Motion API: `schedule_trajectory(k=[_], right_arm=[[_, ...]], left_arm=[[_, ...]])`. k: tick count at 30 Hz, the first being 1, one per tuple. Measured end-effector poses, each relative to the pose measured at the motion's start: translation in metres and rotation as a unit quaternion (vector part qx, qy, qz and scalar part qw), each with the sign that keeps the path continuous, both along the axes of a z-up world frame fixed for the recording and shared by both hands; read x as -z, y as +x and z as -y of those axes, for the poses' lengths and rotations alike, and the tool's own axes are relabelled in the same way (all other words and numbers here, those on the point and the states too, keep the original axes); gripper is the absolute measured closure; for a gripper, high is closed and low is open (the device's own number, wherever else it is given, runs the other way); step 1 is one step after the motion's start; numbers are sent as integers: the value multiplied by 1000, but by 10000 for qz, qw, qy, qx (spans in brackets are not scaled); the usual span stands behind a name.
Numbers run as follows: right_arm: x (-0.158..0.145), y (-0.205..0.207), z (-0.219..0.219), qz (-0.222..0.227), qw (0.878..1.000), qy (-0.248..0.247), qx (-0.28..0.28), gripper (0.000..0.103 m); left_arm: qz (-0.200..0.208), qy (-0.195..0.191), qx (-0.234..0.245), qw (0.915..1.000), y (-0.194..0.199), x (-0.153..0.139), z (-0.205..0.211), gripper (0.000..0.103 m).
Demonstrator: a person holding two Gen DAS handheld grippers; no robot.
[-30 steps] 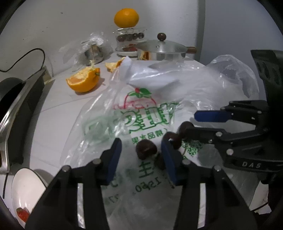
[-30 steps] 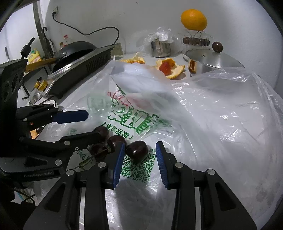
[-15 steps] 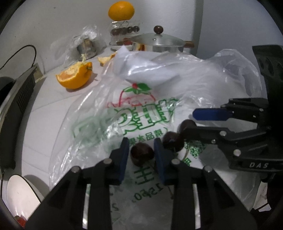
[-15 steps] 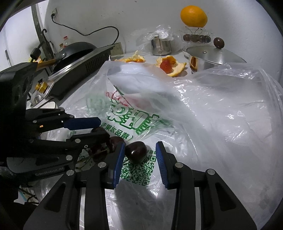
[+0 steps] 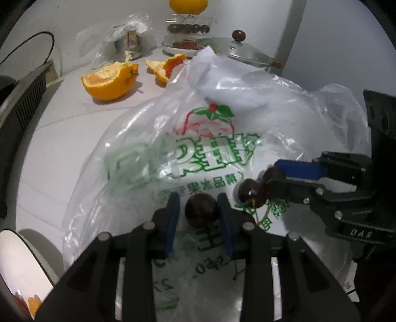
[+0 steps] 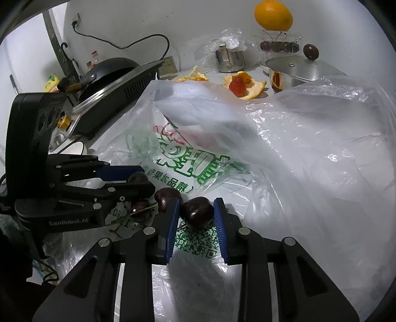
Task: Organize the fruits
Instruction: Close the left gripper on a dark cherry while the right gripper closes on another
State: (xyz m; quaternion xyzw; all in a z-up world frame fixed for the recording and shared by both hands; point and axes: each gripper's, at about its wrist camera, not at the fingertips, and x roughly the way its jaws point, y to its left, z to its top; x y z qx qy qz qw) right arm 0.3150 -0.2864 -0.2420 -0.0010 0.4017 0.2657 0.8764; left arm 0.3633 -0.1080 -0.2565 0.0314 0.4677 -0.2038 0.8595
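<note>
Several dark cherries lie on a clear plastic bag (image 5: 212,148) printed in green. My left gripper (image 5: 199,210) is shut on one cherry (image 5: 201,210). A second cherry (image 5: 252,193) sits just to its right, by the right gripper's fingers. In the right wrist view my right gripper (image 6: 196,213) is shut on another cherry (image 6: 196,213); a further cherry (image 6: 165,197) touches its left finger, and the left gripper (image 6: 133,178) comes in from the left over the cherries. The bag (image 6: 272,153) spreads across the counter.
An orange half (image 5: 110,81) and peel (image 5: 165,68) lie behind the bag. A lidded steel pot (image 6: 297,71), a steel cup (image 6: 230,59), and a rack with an orange (image 6: 273,14) on top stand at the back. A black cooker (image 6: 116,86) is left; a white bowl (image 5: 17,267) is lower left.
Both grippers have closed: the left one narrowed onto the cherry between its fingers, and the right one narrowed onto its cherry. The left wrist view has moved closer and lower toward the bag.
</note>
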Motion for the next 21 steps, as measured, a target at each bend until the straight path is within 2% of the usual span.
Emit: schedule_trajectory(k=[6,15,21], right_arm=[[-4,-4,1,88,9999,-10,56,73],[-16,-11,4,239,9996,-48,143,73],[-21,-18,3,314,9994,-63,149,73]], left_arm=[[106,46,19,9999,-5,0,4,72],[369,18,-18,9993,-17,-18,3,73],[206,-96,63,9997,-19,-14,4,71]])
